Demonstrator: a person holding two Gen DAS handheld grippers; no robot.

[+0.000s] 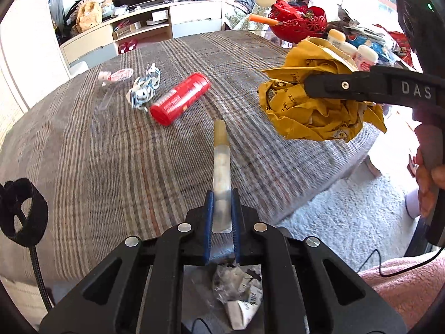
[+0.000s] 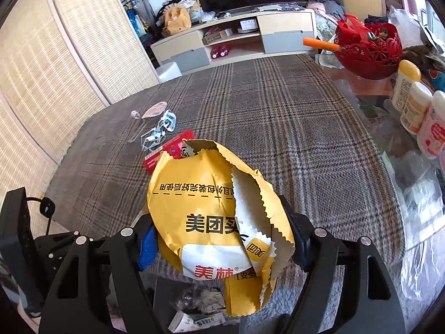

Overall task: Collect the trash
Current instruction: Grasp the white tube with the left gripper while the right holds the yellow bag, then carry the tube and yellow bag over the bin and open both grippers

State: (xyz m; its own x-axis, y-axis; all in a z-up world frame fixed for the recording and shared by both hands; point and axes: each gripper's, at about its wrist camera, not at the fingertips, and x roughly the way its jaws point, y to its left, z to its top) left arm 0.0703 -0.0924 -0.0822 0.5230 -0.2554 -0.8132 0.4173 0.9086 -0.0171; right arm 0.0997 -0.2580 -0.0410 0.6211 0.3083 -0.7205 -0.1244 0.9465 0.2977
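Yellow bag (image 2: 211, 222): clamped wide in right tool (image 2: 222, 239), lifted for binning.
Tube (image 1: 221, 172): pinched by shut left tool (image 1: 221, 222).
Counter (image 1: 111, 153): red can (image 1: 180, 98) remains.

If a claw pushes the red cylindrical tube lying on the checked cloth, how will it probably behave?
The red cylindrical tube lies on its side on the checked cloth, so it would probably roll if pushed across its length. Its smooth, glossy wall may slip in a grip. It looks rigid, so squeezing likely will not crush it.
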